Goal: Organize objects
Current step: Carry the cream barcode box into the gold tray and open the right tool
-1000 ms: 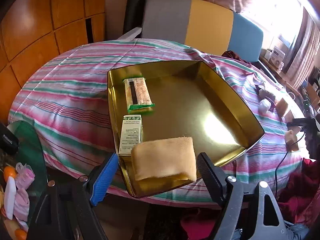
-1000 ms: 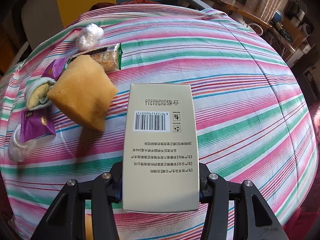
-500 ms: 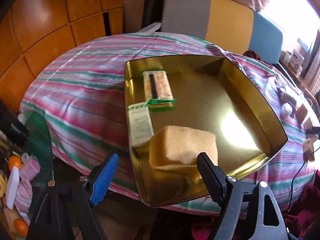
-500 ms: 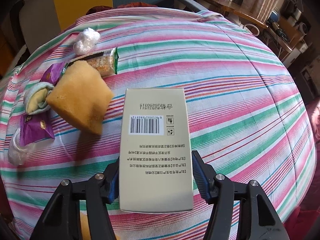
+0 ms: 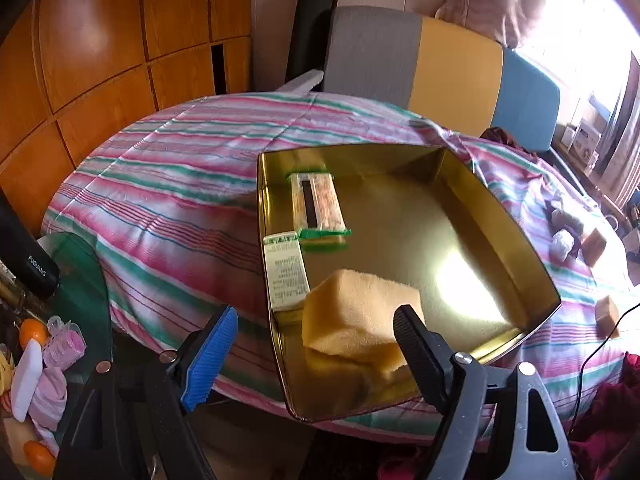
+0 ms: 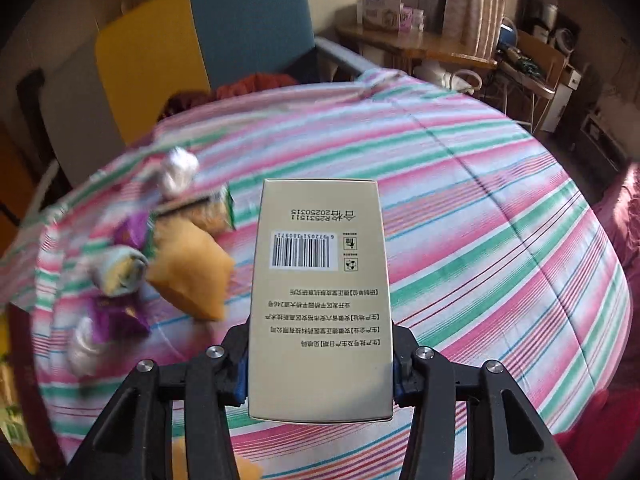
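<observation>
A gold metal tray (image 5: pixel 504 224) sits on the striped bedcover. Inside it lie a yellow sponge (image 5: pixel 360 316) at the near corner, a white printed box (image 5: pixel 286 274) and a green-edged snack bar (image 5: pixel 318 206). My left gripper (image 5: pixel 316 356) is open and empty, just in front of the sponge. My right gripper (image 6: pixel 320 364) is shut on a beige box with a barcode (image 6: pixel 320 280), held above the cover. To its left lie another sponge (image 6: pixel 190 272), a snack bar (image 6: pixel 212 216), purple packets (image 6: pixel 116 316) and white wrapped items (image 6: pixel 178 170).
A striped bedcover (image 6: pixel 480 240) covers the round surface. A grey, yellow and blue chair back (image 5: pixel 440 64) stands behind it. Small sponges (image 5: pixel 608 316) lie right of the tray. A glass side table (image 5: pixel 36 344) with oranges is at lower left.
The left gripper has pulled back and away from the sponge, which stays in the tray. The right gripper has lifted the beige box up off the cover.
</observation>
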Available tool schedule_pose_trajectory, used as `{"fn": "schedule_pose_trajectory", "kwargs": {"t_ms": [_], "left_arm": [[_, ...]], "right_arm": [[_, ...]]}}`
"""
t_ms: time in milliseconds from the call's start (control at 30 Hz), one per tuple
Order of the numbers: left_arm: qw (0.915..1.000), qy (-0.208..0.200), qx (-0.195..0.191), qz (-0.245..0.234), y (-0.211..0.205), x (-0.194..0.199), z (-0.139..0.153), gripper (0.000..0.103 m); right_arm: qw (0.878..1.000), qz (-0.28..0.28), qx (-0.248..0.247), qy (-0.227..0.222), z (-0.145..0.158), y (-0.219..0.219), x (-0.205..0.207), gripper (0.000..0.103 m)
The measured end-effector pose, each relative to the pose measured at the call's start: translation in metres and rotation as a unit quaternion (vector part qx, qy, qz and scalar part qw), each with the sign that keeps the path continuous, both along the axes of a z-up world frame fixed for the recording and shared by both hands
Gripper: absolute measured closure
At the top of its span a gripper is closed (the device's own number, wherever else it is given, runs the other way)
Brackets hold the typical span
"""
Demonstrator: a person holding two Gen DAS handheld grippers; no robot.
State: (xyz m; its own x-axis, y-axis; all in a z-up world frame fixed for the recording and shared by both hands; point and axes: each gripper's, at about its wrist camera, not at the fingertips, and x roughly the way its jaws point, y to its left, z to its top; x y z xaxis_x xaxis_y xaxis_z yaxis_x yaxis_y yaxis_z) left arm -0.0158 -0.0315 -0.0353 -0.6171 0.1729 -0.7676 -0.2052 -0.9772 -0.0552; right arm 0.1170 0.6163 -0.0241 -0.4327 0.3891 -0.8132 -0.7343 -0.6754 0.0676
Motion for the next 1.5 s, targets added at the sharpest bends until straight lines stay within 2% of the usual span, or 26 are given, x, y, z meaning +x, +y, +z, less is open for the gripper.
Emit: {"fn": "schedule_pose_trajectory", "kwargs": {"t_ms": [133, 267, 367, 433, 600, 733, 833, 933, 1000, 1067, 1133, 1233, 1300, 1400, 1500], "left_arm": [[0.9999, 0.01, 0.004, -0.002, 0.0, 0.001, 0.005, 0.021], [0.9999, 0.013, 0.009, -0.002, -0.001, 0.001, 0.007, 0.021], [0.9998, 0.016, 0.014, 0.001, -0.004, 0.001, 0.008, 0.021], [0.9998, 0.016, 0.014, 0.002, -0.007, 0.001, 0.008, 0.021], [0.9995, 0.018, 0.024, 0.009, -0.015, 0.0, 0.008, 0.021], [0.9989, 0.017, 0.037, 0.02, -0.024, 0.0, 0.007, 0.021], [0.9984, 0.016, 0.044, 0.033, -0.031, -0.001, 0.005, 0.021], [0.9977, 0.018, 0.049, 0.043, -0.038, -0.003, 0.004, 0.021], [0.9975, 0.015, 0.052, 0.045, -0.04, -0.006, 0.003, 0.021], [0.9974, 0.012, 0.053, 0.048, -0.041, -0.007, 0.001, 0.021], [0.9973, 0.012, 0.053, 0.049, -0.042, -0.007, 0.0, 0.021], [0.997, 0.017, 0.056, 0.05, -0.045, -0.005, 0.001, 0.021], [0.9969, 0.018, 0.056, 0.052, -0.045, -0.005, 0.001, 0.021], [0.9969, 0.016, 0.055, 0.053, -0.044, -0.007, 0.001, 0.021], [0.9969, 0.011, 0.056, 0.055, -0.043, -0.008, 0.001, 0.021]], "right_arm": [[0.997, 0.055, 0.021, 0.043, 0.046, -0.058, -0.016, 0.053], [0.985, 0.158, 0.017, 0.072, 0.076, -0.132, -0.057, 0.053], [0.965, 0.253, -0.005, 0.074, 0.08, -0.202, -0.095, 0.053], [0.947, 0.313, -0.021, 0.065, 0.074, -0.252, -0.122, 0.053], [0.91, 0.411, -0.059, 0.026, 0.038, -0.355, -0.175, 0.053], [0.897, 0.434, -0.087, -0.014, 0.0, -0.406, -0.21, 0.053], [0.898, 0.43, -0.08, -0.052, -0.034, -0.425, -0.236, 0.053], [0.894, 0.431, -0.098, -0.078, -0.056, -0.448, -0.249, 0.051], [0.886, 0.44, -0.121, -0.078, -0.067, -0.458, -0.25, 0.051], [0.88, 0.447, -0.14, -0.074, -0.074, -0.466, -0.251, 0.035], [0.873, 0.455, -0.161, -0.064, -0.078, -0.473, -0.253, 0.034], [0.851, 0.473, -0.225, -0.039, -0.083, -0.485, -0.249, 0.033], [0.844, 0.479, -0.24, -0.03, -0.083, -0.489, -0.246, 0.034], [0.85, 0.478, -0.22, -0.028, -0.079, -0.487, -0.243, 0.032], [0.859, 0.469, -0.204, -0.015, -0.07, -0.479, -0.24, 0.025]]}}
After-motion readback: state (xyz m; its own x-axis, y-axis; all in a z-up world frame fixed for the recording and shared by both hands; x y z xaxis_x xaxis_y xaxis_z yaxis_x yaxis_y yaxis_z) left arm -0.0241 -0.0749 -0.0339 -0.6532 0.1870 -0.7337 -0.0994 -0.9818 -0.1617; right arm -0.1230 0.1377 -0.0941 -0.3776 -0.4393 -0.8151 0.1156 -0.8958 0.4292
